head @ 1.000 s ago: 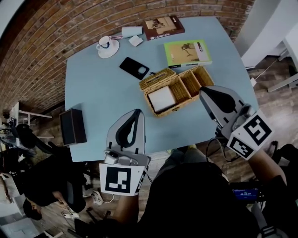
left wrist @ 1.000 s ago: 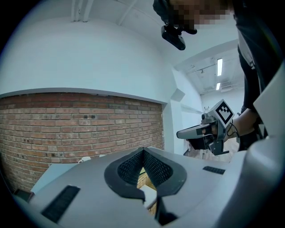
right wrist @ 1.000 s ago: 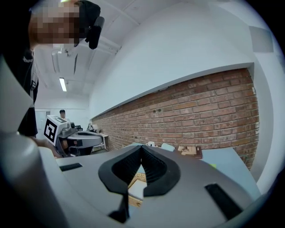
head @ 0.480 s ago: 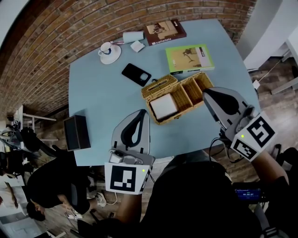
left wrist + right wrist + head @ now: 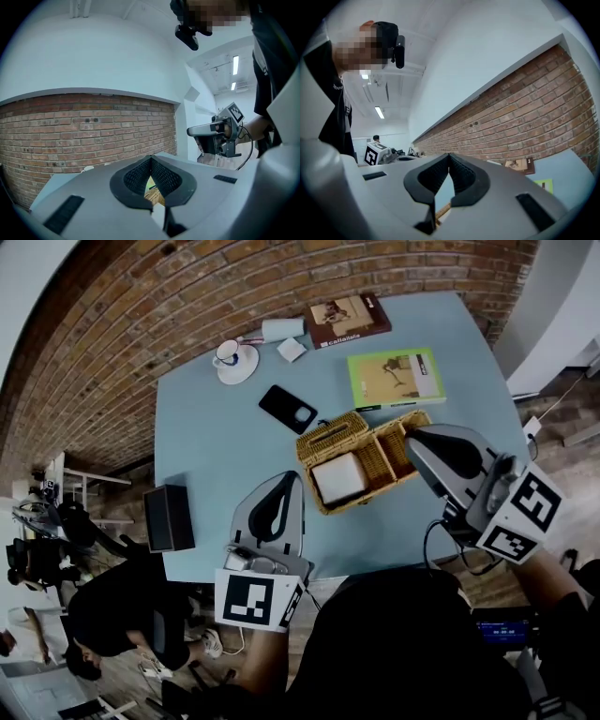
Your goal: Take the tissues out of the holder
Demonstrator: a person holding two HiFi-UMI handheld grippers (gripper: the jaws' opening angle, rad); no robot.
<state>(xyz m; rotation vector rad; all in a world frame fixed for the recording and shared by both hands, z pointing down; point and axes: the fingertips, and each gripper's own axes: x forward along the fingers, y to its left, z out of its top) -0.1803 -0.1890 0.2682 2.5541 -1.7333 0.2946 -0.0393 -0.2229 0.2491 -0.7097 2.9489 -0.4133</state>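
Note:
A wicker holder [image 5: 375, 442] sits on the light blue table [image 5: 216, 446], with a white stack of tissues [image 5: 339, 477] in its left compartment. My left gripper [image 5: 289, 476] hovers near the table's front edge, just left of the holder, shut and empty. My right gripper [image 5: 410, 435] hangs at the holder's right end, also shut with nothing in it. In the left gripper view the closed left gripper [image 5: 151, 158] shows a strip of wicker [image 5: 153, 198] beneath it. The right gripper [image 5: 449, 154] points level along the brick wall.
A black phone [image 5: 289, 409] lies just behind the holder. A green book [image 5: 398, 378], a brown book [image 5: 349, 320], a cup on a saucer [image 5: 230, 357] and small white items [image 5: 292, 350] stand further back. A black box [image 5: 169, 518] sits at the front left corner.
Both grippers have edged a little closer to the holder, and the right one has tipped slightly. The head view has shifted, so the table sits further right and lower. Both stay shut.

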